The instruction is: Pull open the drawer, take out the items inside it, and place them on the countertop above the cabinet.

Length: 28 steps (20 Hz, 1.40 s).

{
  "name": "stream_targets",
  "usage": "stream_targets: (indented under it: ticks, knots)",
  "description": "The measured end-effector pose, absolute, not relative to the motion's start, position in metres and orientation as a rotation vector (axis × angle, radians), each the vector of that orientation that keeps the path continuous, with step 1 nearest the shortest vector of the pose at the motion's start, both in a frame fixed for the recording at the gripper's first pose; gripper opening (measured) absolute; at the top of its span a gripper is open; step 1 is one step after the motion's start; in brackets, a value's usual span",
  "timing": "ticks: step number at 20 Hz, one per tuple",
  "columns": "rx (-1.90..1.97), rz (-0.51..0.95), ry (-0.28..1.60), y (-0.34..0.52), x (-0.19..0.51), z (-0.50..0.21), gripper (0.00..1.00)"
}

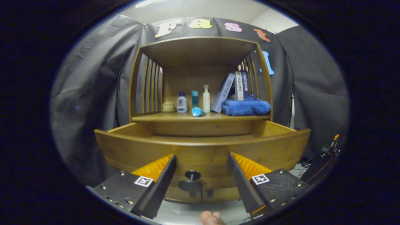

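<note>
A wooden cabinet stands ahead with its drawer [200, 153] pulled out toward me. The drawer's dark round knob [192, 175] sits between my fingers, untouched. My gripper [201, 162] is open, fingers spread wide on either side of the knob, just in front of the drawer's face. The drawer's inside is hidden behind its front panel. Above it, the countertop [200, 118] carries a small lidded jar [168, 106], a white bottle [182, 103], a teal tube [195, 98], a pump bottle [206, 98], a blue lying item [197, 112], books [232, 89] and a folded blue towel [246, 107].
The cabinet has slatted sides and a top board over the countertop. Black cloth hangs behind and to both sides. A stand with cables [329, 151] is low at the right. A person's fingertip [211, 217] shows below the knob.
</note>
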<state>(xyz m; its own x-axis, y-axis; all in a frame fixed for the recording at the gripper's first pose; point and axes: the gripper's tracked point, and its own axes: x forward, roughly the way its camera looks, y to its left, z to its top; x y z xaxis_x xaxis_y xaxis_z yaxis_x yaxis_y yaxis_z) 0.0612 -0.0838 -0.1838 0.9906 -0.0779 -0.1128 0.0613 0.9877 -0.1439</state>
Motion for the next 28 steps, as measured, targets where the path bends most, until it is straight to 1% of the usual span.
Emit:
stream_targets:
  ticks: [4,9,16,28]
  knots:
    - [-0.212,-0.102,0.100,-0.082,0.060,-0.191,0.99]
    - [-0.102,-0.067,0.090,-0.088,0.074,-0.193,0.99]
    - [-0.084,-0.064,0.031,-0.089,0.085,-0.186,0.99]
    - [0.033,-0.080,-0.019,-0.096,0.149,-0.195,0.99]
